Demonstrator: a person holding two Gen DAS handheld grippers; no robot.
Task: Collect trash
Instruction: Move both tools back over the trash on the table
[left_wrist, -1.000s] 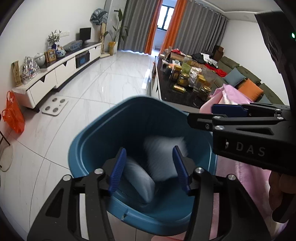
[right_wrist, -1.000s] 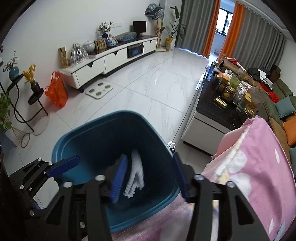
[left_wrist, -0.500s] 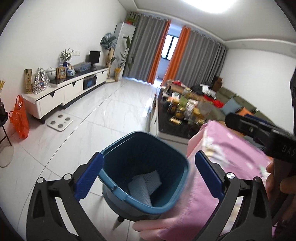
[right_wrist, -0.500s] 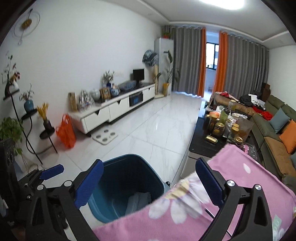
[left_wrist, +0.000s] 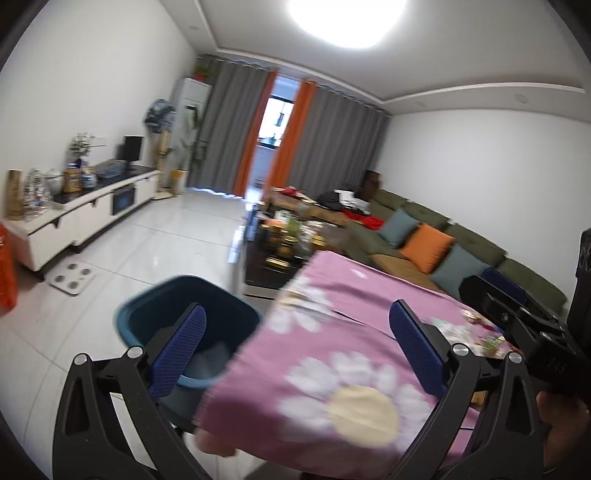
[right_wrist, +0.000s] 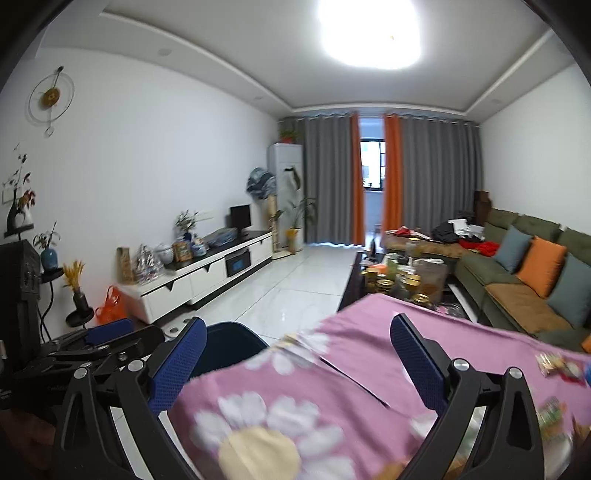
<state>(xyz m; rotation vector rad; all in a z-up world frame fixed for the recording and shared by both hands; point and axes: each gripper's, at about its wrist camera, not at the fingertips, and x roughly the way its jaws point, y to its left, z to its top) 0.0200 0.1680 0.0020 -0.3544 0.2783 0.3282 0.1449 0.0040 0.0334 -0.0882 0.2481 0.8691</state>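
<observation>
Both grippers have lifted away from the bin since a sec ago; jaws have just been opening, now spread wide w/ nothing between. Left gripper (left_wrist: 299, 350) and right gripper (right_wrist: 295, 354): 2 fingers each, blue dimpled pads on black frames, over a pink cloth (left_wrist: 343, 332) w/ white daisy print, blurred. Bin (left_wrist: 162, 314), 1, dark teal plastic, rounded-square, on the floor just beside the cloth's left edge; pale crumpled trash (left_wrist: 207, 360) inside, low down. A few small colourful wrappers (right_wrist: 554, 365) on the cloth at right, too blurred to count. Beyond: dark table (right_wrist: 354, 288) crowded w/ jars, green sofa (right_wrist: 517, 273) w/ 3 cushions, 2 grey-blue, 1 orange
</observation>
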